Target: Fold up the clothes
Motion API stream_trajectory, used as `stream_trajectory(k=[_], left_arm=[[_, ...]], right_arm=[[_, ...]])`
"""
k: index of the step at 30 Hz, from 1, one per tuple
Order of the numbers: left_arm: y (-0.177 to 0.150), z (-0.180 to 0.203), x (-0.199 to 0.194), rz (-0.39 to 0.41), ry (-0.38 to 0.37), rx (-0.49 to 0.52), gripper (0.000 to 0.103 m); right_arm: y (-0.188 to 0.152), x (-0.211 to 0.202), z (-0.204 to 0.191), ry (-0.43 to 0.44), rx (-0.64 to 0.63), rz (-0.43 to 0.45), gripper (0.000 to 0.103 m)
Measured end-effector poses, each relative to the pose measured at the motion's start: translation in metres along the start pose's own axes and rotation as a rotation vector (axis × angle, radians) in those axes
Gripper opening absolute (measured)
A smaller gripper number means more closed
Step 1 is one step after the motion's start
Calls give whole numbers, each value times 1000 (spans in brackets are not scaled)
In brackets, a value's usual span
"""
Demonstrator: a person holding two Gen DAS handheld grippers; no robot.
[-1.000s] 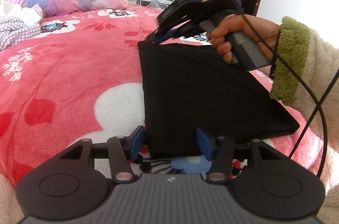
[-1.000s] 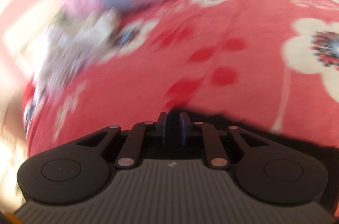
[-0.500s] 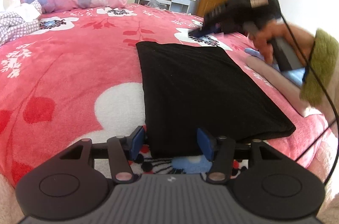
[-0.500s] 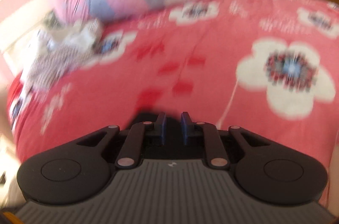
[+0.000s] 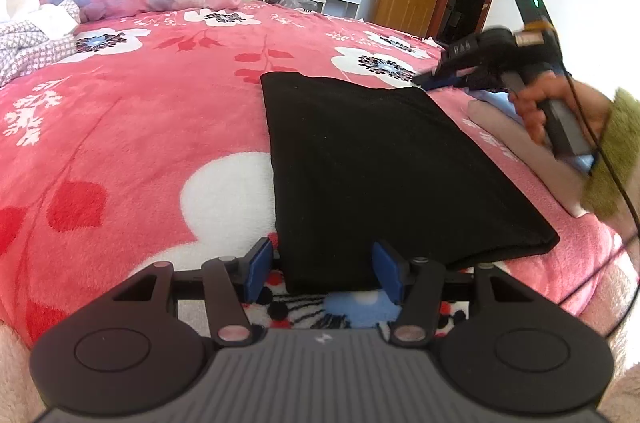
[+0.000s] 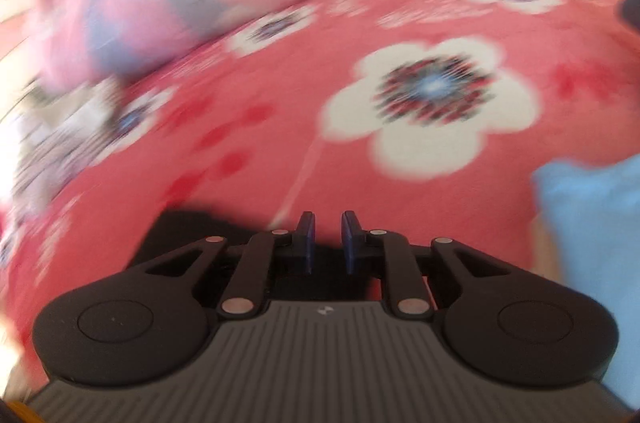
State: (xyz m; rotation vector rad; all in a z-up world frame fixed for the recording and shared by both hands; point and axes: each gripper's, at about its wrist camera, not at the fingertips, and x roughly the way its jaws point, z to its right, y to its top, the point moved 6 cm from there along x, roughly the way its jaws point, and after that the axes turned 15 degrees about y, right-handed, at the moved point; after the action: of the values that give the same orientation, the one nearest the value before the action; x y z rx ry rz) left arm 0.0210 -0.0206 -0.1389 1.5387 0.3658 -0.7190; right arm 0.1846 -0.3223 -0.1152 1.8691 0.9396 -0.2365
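1. Covering the bed, a floral blanket [image 5: 132,127] bears the folded black garment [image 5: 384,163].
2. Left gripper [image 5: 322,273] straddles the garment's near edge, jaws half apart, pads not pressing.
3. Right gripper [image 6: 327,237], nearly closed, holds nothing beyond the garment's far corner.
4. A hand [image 5: 548,103] grips its handle.

No words, numbers or brand names can be read anywhere. The only sign is a small pale emblem on the ribbed grey body of the left claw [image 5: 325,275], at six o'clock in its view; the right claw [image 6: 327,243] bears the same mark.
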Motion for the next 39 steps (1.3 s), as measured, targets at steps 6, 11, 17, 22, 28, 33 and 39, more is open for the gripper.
stream_trajectory(k=[6,11,17,22,28,33,39], left_arm=[[1,1,-2,-10,13,4,57],[2,3,-1,-22,24,16,57],[10,0,-8,-22,61,19,56],[24,-4,-28,65,115,37,57],[33,24,-24,82,93,100,56],[2,23,-9,-32,149,135,56],[2,24,-19,-30,170,134,55]], right_arm=[[-7,-8,39,-235,2,29,7],[-8,-38,-6,-108,-76,94,7],[-60,-21,-22,-159,-202,-76,25],[-70,-75,-66,-226,-323,56,25],[-139,-72,-113,-48,-408,-66,23],[-174,-115,-84,-181,-256,-46,25],[-159,-153,-100,-226,-257,103,25]])
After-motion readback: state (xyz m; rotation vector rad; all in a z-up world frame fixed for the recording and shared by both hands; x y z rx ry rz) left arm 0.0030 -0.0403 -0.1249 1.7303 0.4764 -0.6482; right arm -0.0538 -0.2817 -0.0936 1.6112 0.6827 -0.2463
